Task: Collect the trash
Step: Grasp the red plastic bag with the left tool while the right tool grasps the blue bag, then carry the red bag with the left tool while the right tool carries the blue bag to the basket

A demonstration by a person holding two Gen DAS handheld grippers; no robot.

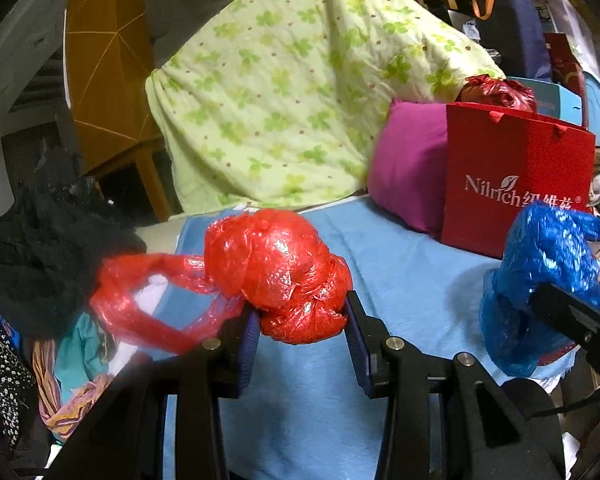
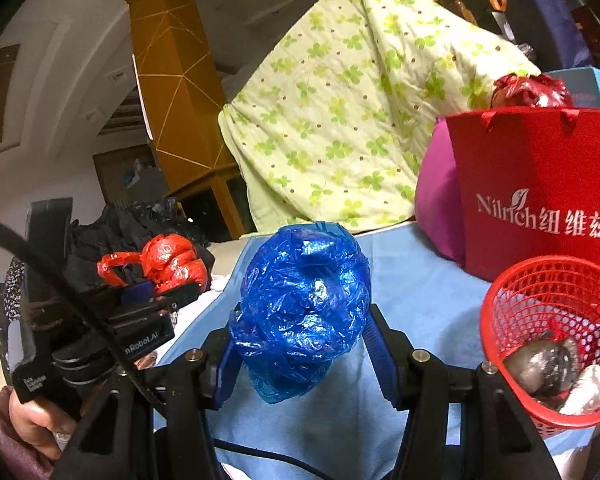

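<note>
- The left gripper (image 1: 302, 314) is squeezing a crumpled red plastic bag (image 1: 278, 272).
- The right gripper (image 2: 300, 344) is squeezing a crumpled blue plastic bag (image 2: 304, 300).
- The red mesh basket (image 2: 500, 320), at four o'clock, is already holding trash (both bags are probably going there next).

I see a glossy red plastic bag (image 1: 288, 276), a crinkled blue plastic bag (image 2: 304, 304), a pale green clover-print quilt (image 1: 292, 80), a magenta pillow (image 1: 408, 168), a red mesh basket (image 2: 548, 292) and a light blue bedsheet (image 1: 412, 280).

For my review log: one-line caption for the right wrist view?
Right gripper clamps a crumpled blue plastic bag above the blue sheet, beside a red mesh basket.
</note>
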